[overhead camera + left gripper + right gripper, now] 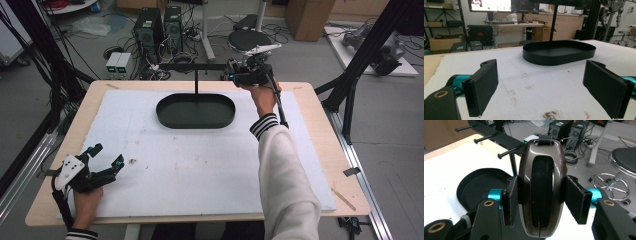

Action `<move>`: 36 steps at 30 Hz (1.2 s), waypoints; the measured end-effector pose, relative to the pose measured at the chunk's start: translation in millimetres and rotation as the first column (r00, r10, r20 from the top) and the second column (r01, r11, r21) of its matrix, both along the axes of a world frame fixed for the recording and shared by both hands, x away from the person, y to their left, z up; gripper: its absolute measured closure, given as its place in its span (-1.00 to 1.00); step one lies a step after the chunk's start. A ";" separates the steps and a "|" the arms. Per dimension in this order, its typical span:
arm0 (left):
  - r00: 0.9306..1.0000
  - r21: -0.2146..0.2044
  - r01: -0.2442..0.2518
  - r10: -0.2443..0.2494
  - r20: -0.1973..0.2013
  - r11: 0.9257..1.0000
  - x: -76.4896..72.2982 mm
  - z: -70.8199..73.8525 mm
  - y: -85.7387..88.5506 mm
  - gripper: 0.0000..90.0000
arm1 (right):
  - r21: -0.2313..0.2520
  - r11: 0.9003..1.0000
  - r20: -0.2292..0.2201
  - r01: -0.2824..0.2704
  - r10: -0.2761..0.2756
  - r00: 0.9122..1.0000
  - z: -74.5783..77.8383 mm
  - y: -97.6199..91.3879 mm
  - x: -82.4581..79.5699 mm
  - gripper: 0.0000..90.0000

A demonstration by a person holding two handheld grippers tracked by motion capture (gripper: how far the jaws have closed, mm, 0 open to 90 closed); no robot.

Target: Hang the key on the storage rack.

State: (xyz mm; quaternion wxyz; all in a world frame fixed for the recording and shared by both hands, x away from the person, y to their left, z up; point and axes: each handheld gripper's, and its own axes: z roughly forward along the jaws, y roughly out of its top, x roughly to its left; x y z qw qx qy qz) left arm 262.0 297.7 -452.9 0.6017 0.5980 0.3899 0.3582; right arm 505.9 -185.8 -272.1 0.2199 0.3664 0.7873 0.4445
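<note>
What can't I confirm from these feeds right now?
- The brown oval object: its lower end runs off the bottom edge of the right gripper view; in the high view the right tool and hand cover it.
- Top of the black stand: cut off by the upper edge of the left gripper view.
- Specks on the white mat: too small to identify.

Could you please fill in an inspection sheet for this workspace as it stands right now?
Surface: wooden table under a white mat with small dirty marks.
Job's things: glossy brown oval case with a strap loop; black oval tray whose post carries a pegged crossbar.
Clutter: nothing seen on the mat.
Grippers: right gripper shut on the case near the crossbar; left gripper open, low over the mat's near left corner.
Cables: one trails from each gripper.
Surroundings: computer towers, cardboard boxes, floor cables.
</note>
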 end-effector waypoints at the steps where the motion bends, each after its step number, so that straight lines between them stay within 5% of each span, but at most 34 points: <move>1: 1.000 0.001 0.001 -0.001 0.000 1.000 0.0 0.0 0.1 -0.70 | 0.001 1.000 -0.002 0.002 -0.002 1.000 -0.5 -1.0 0.9 0.07; 22: 1.000 0.006 0.004 -0.004 0.006 1.000 -0.4 -0.1 -0.1 -0.70 | -0.043 0.998 -0.034 0.051 -0.052 0.998 -15.8 -12.9 2.9 0.07; 24: 1.000 0.004 0.003 -0.003 0.007 1.000 -0.4 -0.2 -0.3 -0.70 | -0.017 0.998 -0.043 0.055 -0.056 0.998 -23.4 -17.5 2.7 0.07; 36: 1.000 0.009 0.002 -0.002 0.004 1.000 -0.6 0.0 -0.4 -0.70 | -0.048 0.996 -0.090 0.074 -0.078 0.993 -48.7 -28.7 5.1 0.06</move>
